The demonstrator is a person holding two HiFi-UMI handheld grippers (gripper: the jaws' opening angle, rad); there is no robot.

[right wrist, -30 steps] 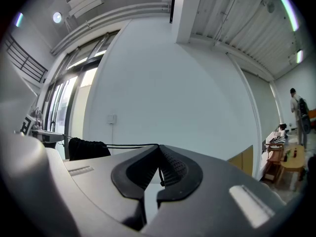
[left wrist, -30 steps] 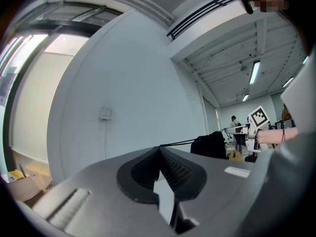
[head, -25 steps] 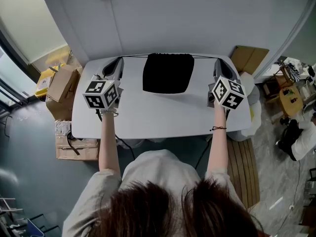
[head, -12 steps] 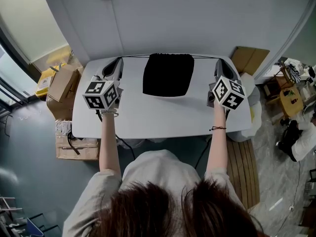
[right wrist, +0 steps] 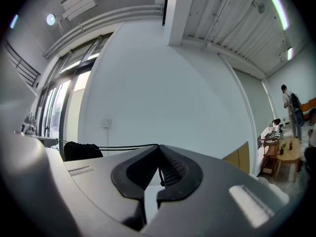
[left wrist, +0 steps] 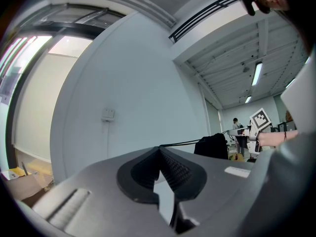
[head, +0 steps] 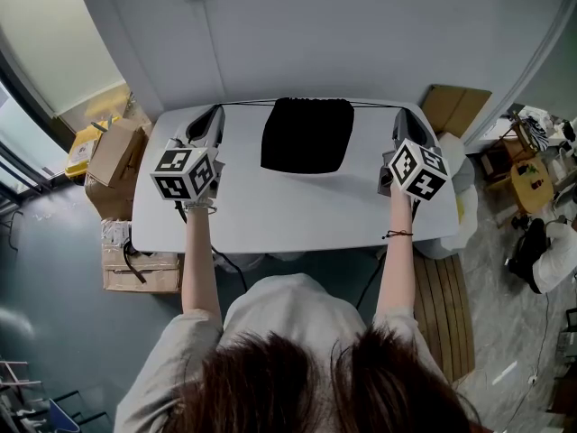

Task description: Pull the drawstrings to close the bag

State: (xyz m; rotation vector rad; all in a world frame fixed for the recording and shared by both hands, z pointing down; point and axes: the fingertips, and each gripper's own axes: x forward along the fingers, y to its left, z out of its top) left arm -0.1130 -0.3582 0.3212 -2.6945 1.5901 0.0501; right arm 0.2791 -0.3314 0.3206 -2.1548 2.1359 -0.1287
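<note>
A black drawstring bag [head: 306, 133] lies flat at the back middle of the white table [head: 288, 210], its gathered mouth toward the wall. Thin black drawstrings [head: 245, 104] run taut from the mouth to both sides. My left gripper [head: 216, 108] is shut on the left drawstring [left wrist: 180, 143], which stretches to the bag [left wrist: 213, 145]. On the other side my right gripper [head: 398, 111] is shut on the right drawstring [right wrist: 126, 146], leading to the bag [right wrist: 79, 150]. Both grippers rest level near the table's back corners.
A grey wall [head: 297, 34] stands just behind the table. Cardboard boxes [head: 113, 152] sit on the floor at the left, and one box [head: 455, 106] at the right. A wooden slat board [head: 446, 305] lies by the table's right side.
</note>
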